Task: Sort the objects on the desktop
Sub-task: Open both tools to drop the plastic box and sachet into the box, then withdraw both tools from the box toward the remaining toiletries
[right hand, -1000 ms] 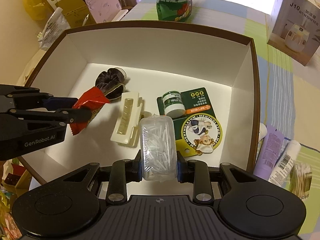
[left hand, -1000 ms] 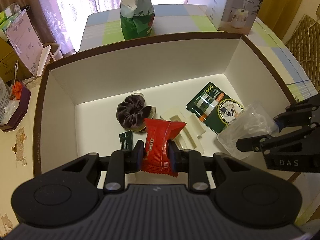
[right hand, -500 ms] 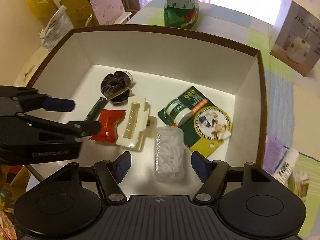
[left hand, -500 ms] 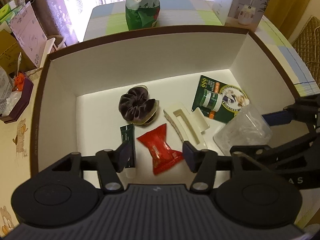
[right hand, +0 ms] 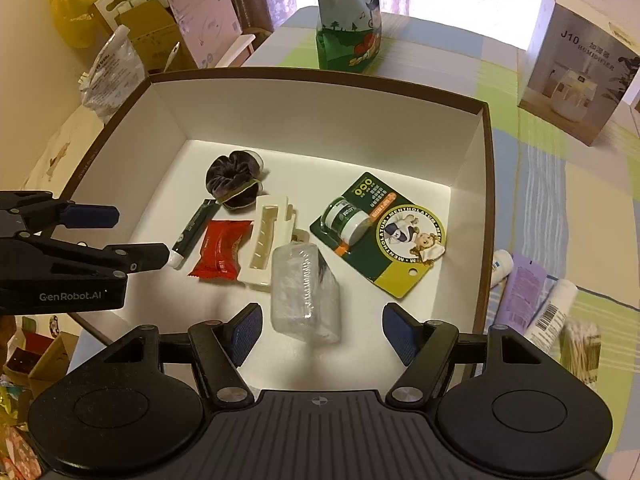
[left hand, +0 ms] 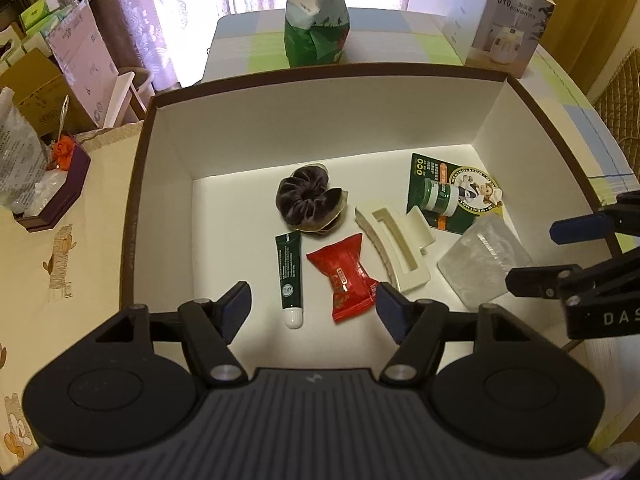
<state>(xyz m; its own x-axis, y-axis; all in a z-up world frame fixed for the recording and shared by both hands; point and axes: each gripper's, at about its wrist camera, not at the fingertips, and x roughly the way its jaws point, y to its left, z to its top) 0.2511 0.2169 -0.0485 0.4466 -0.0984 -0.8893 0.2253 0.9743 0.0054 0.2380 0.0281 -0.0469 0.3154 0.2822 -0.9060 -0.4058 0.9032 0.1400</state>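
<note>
A white box with a brown rim (left hand: 168,184) (right hand: 478,208) holds a red candy packet (left hand: 344,276) (right hand: 222,254), a clear case of swabs (left hand: 484,264) (right hand: 304,292), a cream hair claw (left hand: 394,252) (right hand: 268,240), a dark scrunchie (left hand: 308,200) (right hand: 234,178), a green tube (left hand: 290,276) (right hand: 192,228) and a green Mentholatum card (left hand: 448,192) (right hand: 384,232). My left gripper (left hand: 312,308) (right hand: 136,236) is open and empty above the packet. My right gripper (right hand: 322,330) (left hand: 556,252) is open and empty above the clear case.
A green snack bag (left hand: 316,20) and a humidifier carton (left hand: 504,20) stand behind the box. Tubes and cotton swabs (right hand: 552,300) lie right of the box. Cartons and bags (left hand: 40,92) crowd the left side.
Both grippers opened. The red packet and the clear case dropped onto the box floor. Both grippers pulled back and up.
</note>
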